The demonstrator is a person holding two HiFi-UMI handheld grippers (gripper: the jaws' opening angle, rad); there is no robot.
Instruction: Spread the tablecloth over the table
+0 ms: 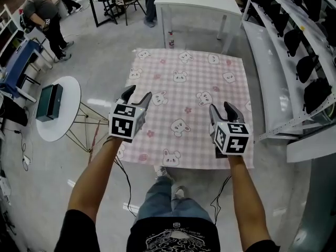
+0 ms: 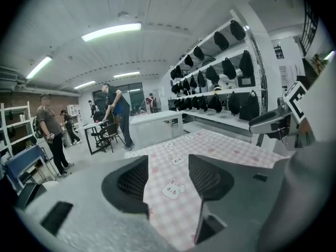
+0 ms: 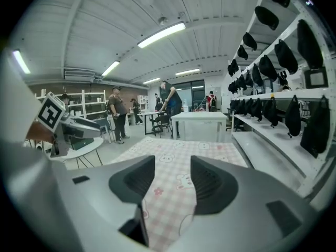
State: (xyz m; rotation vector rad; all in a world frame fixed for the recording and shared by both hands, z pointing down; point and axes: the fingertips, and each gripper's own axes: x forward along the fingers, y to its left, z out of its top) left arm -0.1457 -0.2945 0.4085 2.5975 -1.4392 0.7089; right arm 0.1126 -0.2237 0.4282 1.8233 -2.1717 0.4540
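Observation:
A pink checked tablecloth (image 1: pixel 189 98) with white bunny prints lies flat over the table, its edges hanging at the near side. My left gripper (image 1: pixel 137 96) hovers above the cloth's near left part, jaws apart with nothing between them. My right gripper (image 1: pixel 224 109) hovers above the near right part, also open and empty. In the left gripper view the tablecloth (image 2: pixel 173 188) shows through the gap of the left gripper (image 2: pixel 168 180). In the right gripper view the tablecloth (image 3: pixel 173 188) shows between the jaws of the right gripper (image 3: pixel 172 180).
A round white side table (image 1: pixel 68 96) with a dark box (image 1: pixel 49 102) stands left. A white desk (image 1: pixel 197 1) stands beyond the cloth's far edge. Long shelves (image 1: pixel 273 72) with black caps run along the right. Several people (image 1: pixel 44 20) stand at the far left.

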